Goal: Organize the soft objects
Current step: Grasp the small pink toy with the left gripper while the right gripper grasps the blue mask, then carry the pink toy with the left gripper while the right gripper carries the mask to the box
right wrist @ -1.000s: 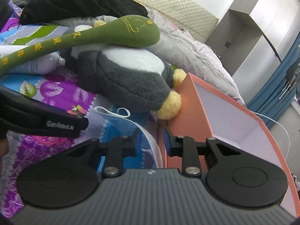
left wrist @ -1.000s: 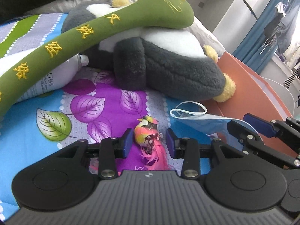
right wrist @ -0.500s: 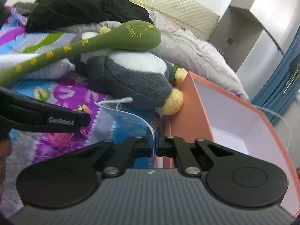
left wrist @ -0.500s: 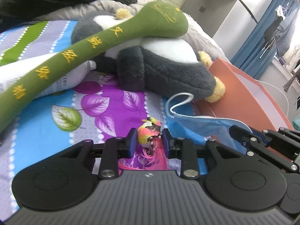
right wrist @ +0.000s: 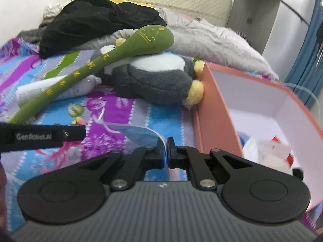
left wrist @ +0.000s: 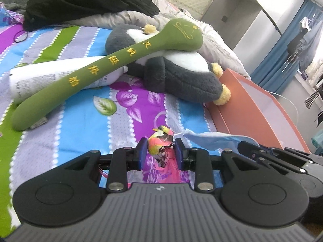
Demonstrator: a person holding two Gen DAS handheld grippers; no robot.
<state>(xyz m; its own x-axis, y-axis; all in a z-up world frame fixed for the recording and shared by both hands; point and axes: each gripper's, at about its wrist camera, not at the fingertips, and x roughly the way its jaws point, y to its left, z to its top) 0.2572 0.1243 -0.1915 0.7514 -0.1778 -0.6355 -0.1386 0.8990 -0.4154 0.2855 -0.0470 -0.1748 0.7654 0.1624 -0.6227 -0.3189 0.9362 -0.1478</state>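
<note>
two tools now grip and lift: left tool (left wrist: 159, 151) clamps the feathered toy bird (left wrist: 160, 141), right tool (right wrist: 166, 151) pinches the blue face mask (right wrist: 139, 132), off the bed (left wrist: 76, 125) beside the orange box (right wrist: 214, 109).

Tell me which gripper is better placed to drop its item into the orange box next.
Right. The right gripper is shut on the face mask, beside the orange box; the left gripper with its toy bird sits farther away.
</note>
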